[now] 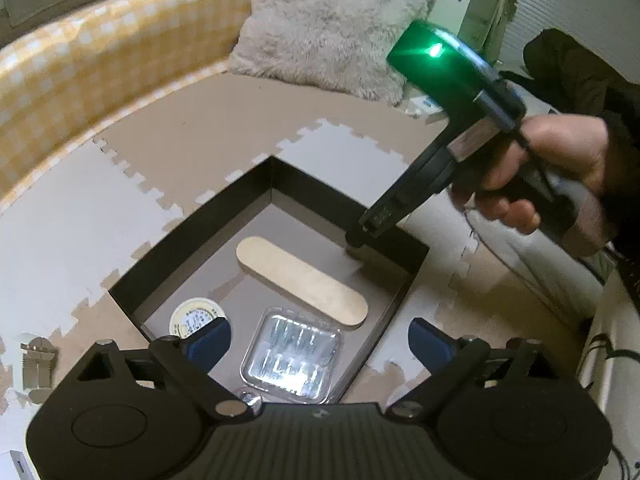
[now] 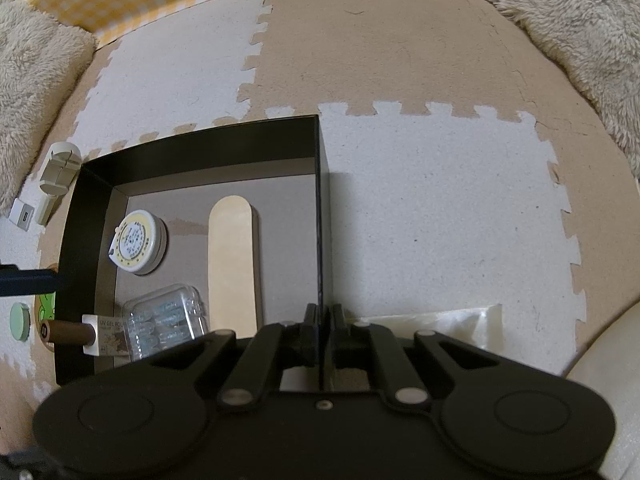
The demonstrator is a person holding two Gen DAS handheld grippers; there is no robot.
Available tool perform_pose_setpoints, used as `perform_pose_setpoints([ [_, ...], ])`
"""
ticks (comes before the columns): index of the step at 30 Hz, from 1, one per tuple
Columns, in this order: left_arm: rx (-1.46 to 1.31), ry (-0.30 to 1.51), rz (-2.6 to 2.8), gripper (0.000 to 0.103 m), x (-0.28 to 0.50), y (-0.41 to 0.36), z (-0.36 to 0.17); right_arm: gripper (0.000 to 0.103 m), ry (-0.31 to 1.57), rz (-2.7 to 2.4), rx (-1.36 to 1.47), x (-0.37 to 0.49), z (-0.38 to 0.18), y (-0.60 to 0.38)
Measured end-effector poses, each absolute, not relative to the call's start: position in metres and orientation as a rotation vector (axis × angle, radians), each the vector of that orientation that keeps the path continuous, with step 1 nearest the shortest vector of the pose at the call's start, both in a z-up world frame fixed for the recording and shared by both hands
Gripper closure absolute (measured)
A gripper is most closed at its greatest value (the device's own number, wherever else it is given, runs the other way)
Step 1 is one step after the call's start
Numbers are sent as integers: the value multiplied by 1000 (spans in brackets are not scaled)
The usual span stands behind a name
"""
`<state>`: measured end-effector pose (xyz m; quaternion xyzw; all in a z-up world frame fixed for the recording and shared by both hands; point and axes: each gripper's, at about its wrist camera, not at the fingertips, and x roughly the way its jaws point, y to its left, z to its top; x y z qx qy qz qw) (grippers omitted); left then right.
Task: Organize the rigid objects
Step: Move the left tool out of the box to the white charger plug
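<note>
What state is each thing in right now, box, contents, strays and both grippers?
Black rectangular box: open, no lid.
Flat wooden oval board: lying in box.
Round cream tape measure: in box.
Clear plastic case: closed, in box.
Brown-capped gel tube: across box wall.
Beige clip: outside box.
Left gripper: open, empty.
Right gripper: shut on box wall.
</note>
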<state>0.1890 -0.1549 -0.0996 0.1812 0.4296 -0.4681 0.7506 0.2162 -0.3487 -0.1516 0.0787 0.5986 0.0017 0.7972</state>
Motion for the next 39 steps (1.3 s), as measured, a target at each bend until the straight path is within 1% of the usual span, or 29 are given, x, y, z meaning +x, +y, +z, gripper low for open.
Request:
perform_pose_setpoints([
  [1, 390, 929, -1021, 3, 188, -154, -96, 97, 1285, 4, 169, 216, -152, -349],
  [4, 374, 891, -1000, 0, 184, -150, -84, 97, 1285, 4, 170, 216, -152, -349],
  [13, 302, 769, -825, 0, 189, -121, -43, 97, 1286, 5, 164, 216, -151, -348],
  [21, 308, 709, -622, 0, 219, -83, -31, 97, 1285, 5, 164, 216, -152, -348],
  [25, 340, 713, -531, 0, 234, -56, -38, 97, 1286, 5, 163, 216, -152, -348],
  [33, 307, 778, -309, 0, 277, 9, -68, 98, 1286, 5, 154, 216, -152, -348],
  [39, 241, 865, -267, 0, 298, 54, -96, 98, 1287, 4, 150, 217, -152, -347],
])
